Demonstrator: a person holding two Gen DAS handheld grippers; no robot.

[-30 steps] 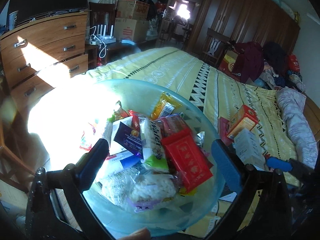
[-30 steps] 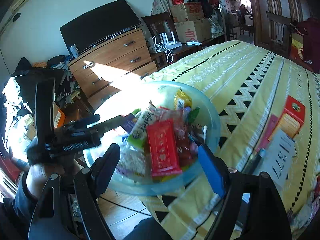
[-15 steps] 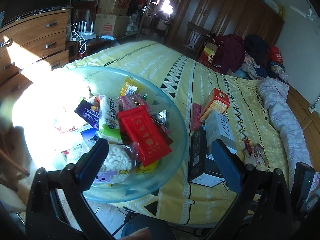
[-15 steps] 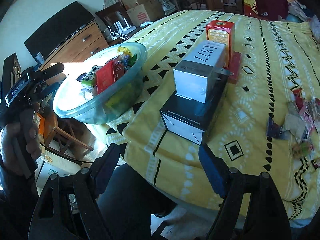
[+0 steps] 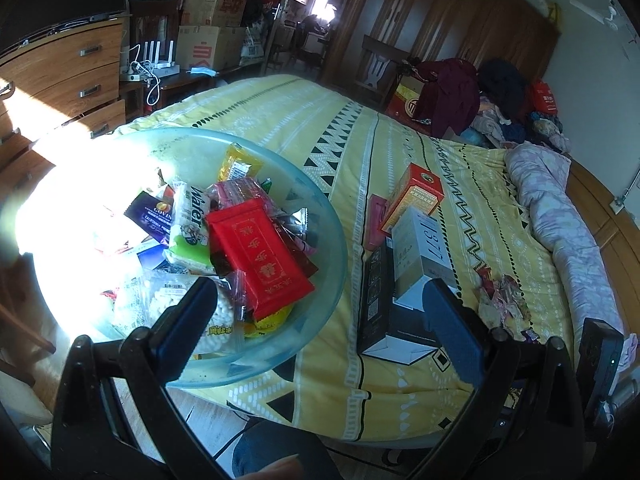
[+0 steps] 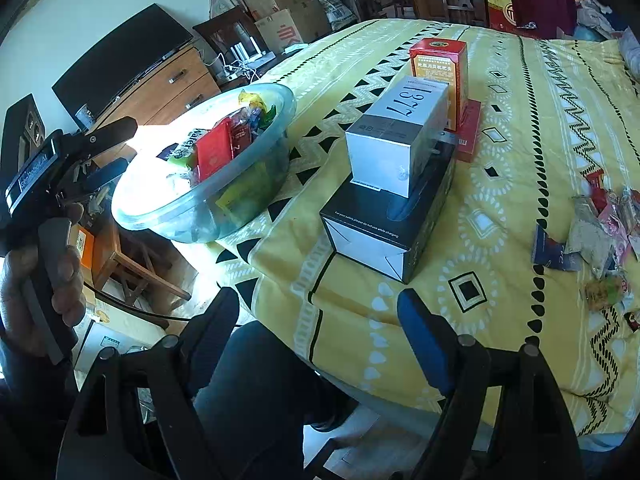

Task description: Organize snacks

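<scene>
A clear glass bowl (image 5: 320, 304) full of wrapped snacks, with a red packet (image 5: 258, 254) on top, sits on the bed's near left corner; it also shows in the right wrist view (image 6: 240, 196). A pile of loose snack wrappers (image 6: 600, 224) lies on the bedspread at the right, also in the left wrist view (image 5: 502, 302). My left gripper (image 5: 320, 328) is open and empty, just in front of the bowl. My right gripper (image 6: 320, 332) is open and empty, off the bed's front edge, before the stacked boxes.
A white box marked 1977 (image 6: 396, 140) rests on a black box (image 6: 384, 220); an orange-red box (image 6: 440, 68) stands on a flat red box behind. A rolled purple quilt (image 5: 568, 216) lies at the bed's right. A wooden dresser (image 5: 60, 76) and a stool (image 6: 132, 268) stand left.
Both grippers have pulled back from above the bowl toward the bed's front edge. The right one has swung right, so the boxes and loose wrappers now show.
</scene>
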